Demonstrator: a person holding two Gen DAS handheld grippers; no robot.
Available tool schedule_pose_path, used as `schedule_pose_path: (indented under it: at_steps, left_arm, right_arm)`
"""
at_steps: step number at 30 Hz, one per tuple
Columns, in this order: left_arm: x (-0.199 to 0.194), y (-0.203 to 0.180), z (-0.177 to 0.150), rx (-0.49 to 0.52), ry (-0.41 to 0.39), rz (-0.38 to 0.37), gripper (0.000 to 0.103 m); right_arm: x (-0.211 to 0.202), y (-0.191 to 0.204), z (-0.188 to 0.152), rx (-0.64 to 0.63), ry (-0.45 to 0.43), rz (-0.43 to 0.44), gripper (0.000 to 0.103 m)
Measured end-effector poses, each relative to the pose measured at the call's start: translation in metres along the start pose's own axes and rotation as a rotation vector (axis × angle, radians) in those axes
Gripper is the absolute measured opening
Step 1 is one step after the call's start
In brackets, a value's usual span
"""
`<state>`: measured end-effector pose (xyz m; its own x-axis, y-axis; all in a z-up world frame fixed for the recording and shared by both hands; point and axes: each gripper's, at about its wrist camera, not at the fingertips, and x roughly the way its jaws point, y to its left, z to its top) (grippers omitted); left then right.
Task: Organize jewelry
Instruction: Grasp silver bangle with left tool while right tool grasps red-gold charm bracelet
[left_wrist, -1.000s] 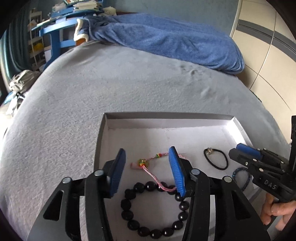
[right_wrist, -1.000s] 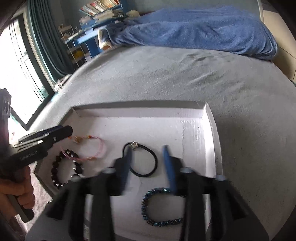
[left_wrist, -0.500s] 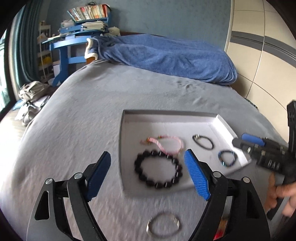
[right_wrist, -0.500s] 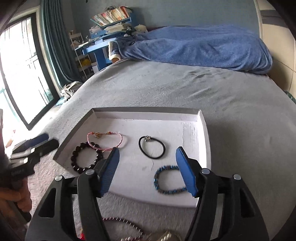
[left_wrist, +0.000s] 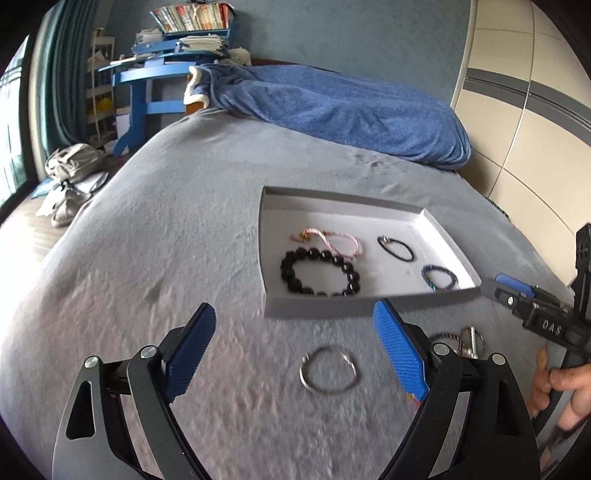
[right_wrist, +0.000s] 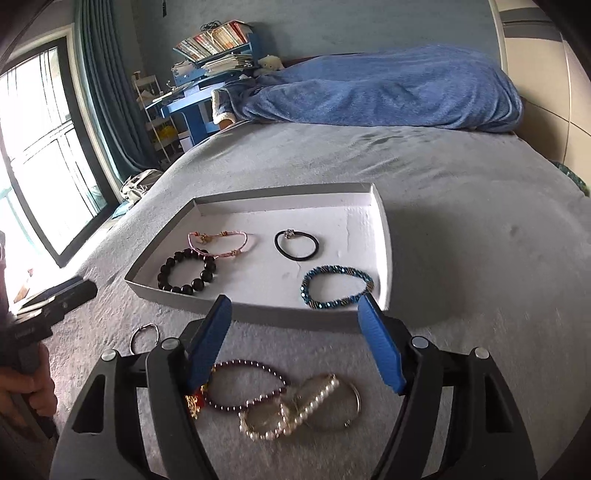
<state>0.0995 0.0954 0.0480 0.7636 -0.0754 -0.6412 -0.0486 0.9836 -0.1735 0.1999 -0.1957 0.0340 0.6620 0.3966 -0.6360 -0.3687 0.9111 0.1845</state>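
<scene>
From the left wrist, the left tongs (left_wrist: 293, 349) are spreading wider and holding nothing; their blue pads are hovering over the grey bed (left_wrist: 155, 229), with a silver ring bangle (left_wrist: 328, 369) lying on the cover between them, untouched. Beyond sits the white tray (left_wrist: 369, 308) carrying a black bead bracelet (left_wrist: 319, 271), a pink cord bracelet (left_wrist: 332, 242), a black hair tie (left_wrist: 395, 248) and a blue beaded bracelet (left_wrist: 439, 277). At the right edge the right tongs (left_wrist: 517, 291) are showing, gripped by a hand (left_wrist: 557, 384).

From the right wrist, the right tongs (right_wrist: 295, 339) are also opening, empty, above a heap hidden from the other camera: a purple bead bracelet (right_wrist: 251, 384), a pearl bracelet (right_wrist: 291, 410) and a gold and red piece (right_wrist: 194, 404), all on the bed just outside the tray (right_wrist: 280, 314). The bangle (right_wrist: 144, 336) is lying left of them.
</scene>
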Motion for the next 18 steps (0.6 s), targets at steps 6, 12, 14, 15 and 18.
schedule_pose_path:
  at_steps: [6, 12, 14, 15, 18]
  left_arm:
    - [-0.005, -0.004, -0.017, 0.023, 0.028, 0.016, 0.088]
    - [-0.005, -0.008, -0.029, 0.040, 0.047, 0.032, 0.090]
    - [-0.004, -0.010, -0.032, 0.050, 0.057, 0.040, 0.091]
    - [-0.003, -0.012, -0.034, 0.056, 0.064, 0.042, 0.091]
    - [0.002, -0.014, -0.038, 0.075, 0.084, 0.049, 0.091]
  right_arm:
    - [-0.007, -0.003, -0.010, 0.014, 0.000, 0.001, 0.074]
    - [-0.011, -0.008, -0.022, 0.016, 0.017, -0.012, 0.077]
    - [-0.013, -0.011, -0.026, 0.020, 0.023, -0.018, 0.079]
    - [-0.013, -0.013, -0.028, 0.021, 0.024, -0.020, 0.079]
    - [-0.016, -0.018, -0.032, 0.021, 0.026, -0.030, 0.080]
